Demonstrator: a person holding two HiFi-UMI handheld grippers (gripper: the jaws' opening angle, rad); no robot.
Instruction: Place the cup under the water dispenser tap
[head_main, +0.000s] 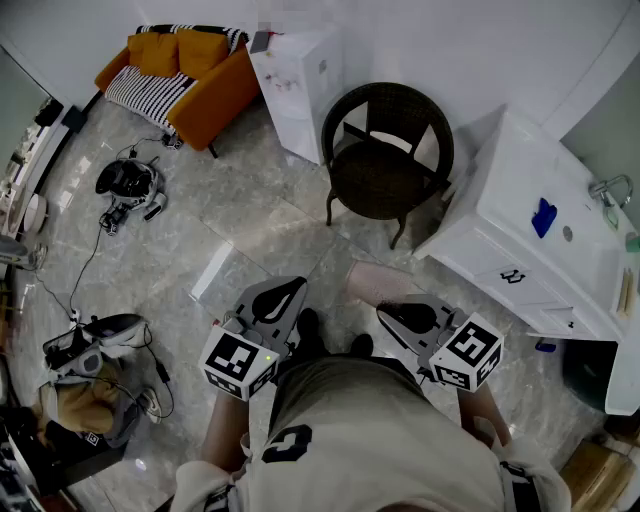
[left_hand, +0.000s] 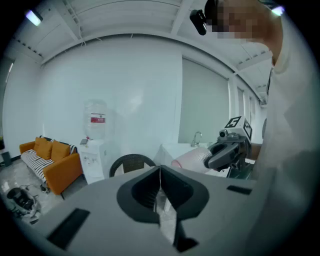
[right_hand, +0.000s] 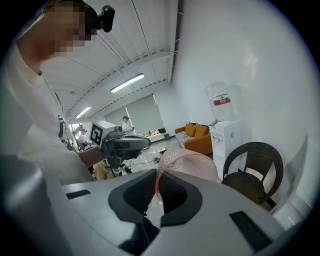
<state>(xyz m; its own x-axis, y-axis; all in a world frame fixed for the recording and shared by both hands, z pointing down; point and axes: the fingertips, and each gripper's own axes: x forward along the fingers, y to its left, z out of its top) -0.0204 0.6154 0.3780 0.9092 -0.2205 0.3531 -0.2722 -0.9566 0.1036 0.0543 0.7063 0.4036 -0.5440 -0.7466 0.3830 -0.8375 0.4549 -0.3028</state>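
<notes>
A pink translucent cup (head_main: 374, 282) lies on its side at knee height, its rim pinched in my right gripper (head_main: 393, 313), which is shut on it. In the right gripper view the cup (right_hand: 192, 164) bulges out past the closed jaws of the right gripper (right_hand: 157, 176). My left gripper (head_main: 288, 292) hangs beside it to the left, shut and empty; in its own view the left gripper (left_hand: 160, 173) has its jaws meeting on nothing. The white water dispenser (head_main: 296, 88) with its bottle (right_hand: 221, 103) stands against the far wall, well ahead of both grippers.
A dark wicker chair (head_main: 388, 160) stands between me and the dispenser, slightly right. There is a white sink counter (head_main: 545, 250) at the right and an orange sofa (head_main: 185, 72) at the far left. Cables and gear (head_main: 128, 190) lie on the tiled floor to the left.
</notes>
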